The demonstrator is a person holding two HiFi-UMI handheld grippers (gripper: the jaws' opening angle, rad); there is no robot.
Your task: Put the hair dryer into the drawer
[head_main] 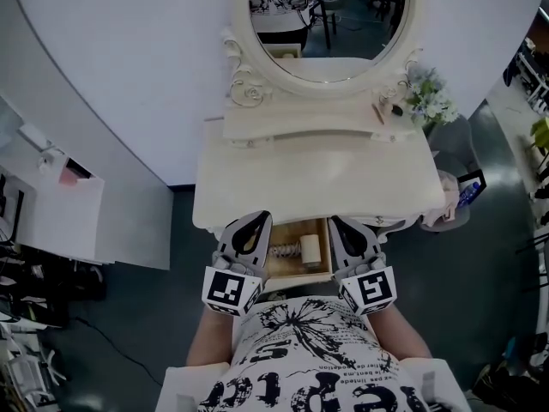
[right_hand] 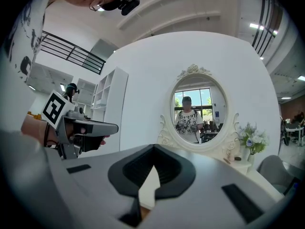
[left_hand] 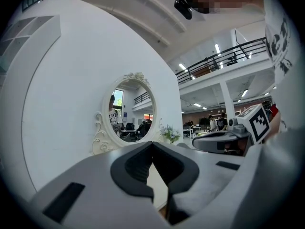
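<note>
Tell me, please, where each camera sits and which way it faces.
Head view: on the person's head, looking steeply down at the dressing table and open drawer; left gripper, right gripper and shirt show.
Left gripper view: on the left gripper, facing the mirror; its shut jaws and the right gripper show.
Right gripper view: on the right gripper, facing the mirror; its shut jaws and the left gripper show.
Shared: both gripper views catch mirror and flowers.

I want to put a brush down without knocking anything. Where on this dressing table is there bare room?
The tabletop is bare from the shelf under the mirror to its front edge. Flowers and small items crowd the shelf's right end. The open drawer is tight: things lie inside, and the left gripper and right gripper flank it.
</note>
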